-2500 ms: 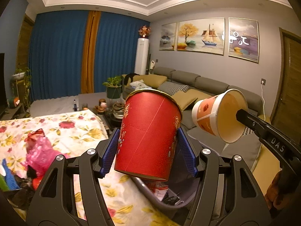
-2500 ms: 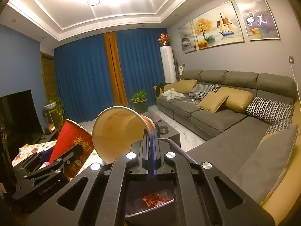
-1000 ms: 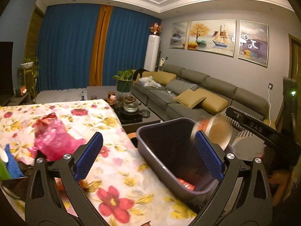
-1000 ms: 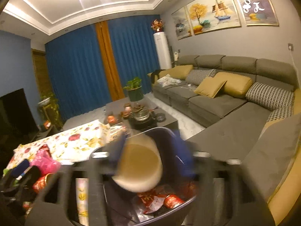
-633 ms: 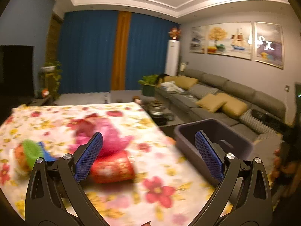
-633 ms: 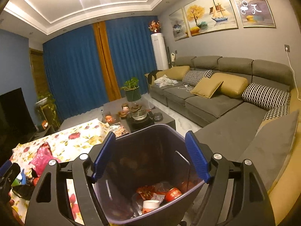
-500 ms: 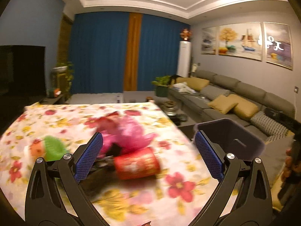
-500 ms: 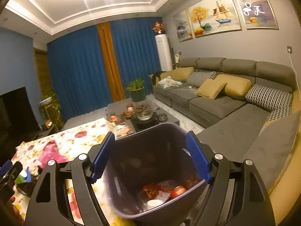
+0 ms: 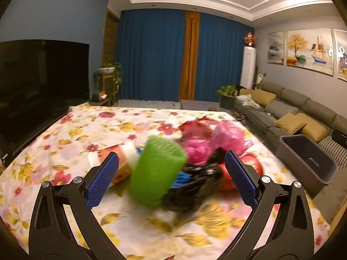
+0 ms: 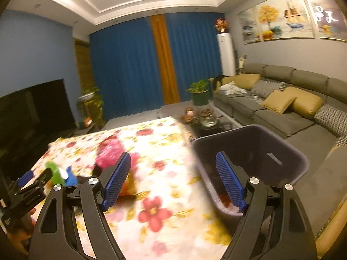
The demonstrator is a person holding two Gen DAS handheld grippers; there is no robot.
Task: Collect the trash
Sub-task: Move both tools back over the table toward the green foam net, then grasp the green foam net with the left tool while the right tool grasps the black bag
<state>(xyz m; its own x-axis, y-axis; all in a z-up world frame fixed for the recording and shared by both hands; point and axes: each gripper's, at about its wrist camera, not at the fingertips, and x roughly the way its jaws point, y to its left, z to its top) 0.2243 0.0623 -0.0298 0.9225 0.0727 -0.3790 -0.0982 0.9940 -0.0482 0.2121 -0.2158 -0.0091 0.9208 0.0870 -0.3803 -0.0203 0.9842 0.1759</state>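
Observation:
A pile of trash lies on the flowered tablecloth: a green cup, a pink plastic bag, a black wrapper, a red can and an orange-white cup. My left gripper is open and empty, facing the pile with the green cup between its jaws' line. My right gripper is open and empty, over the table edge beside the dark purple bin. The bin also shows in the left wrist view. The pink bag and green cup show blurred in the right view.
A grey sofa with yellow cushions runs along the right wall. A low coffee table with small items stands beyond the bin. A television is at the left. The left gripper's body shows at the right view's lower left.
Both cups were let go into the bin. Both grippers opened and swung left from the bin toward the trash pile on the table.

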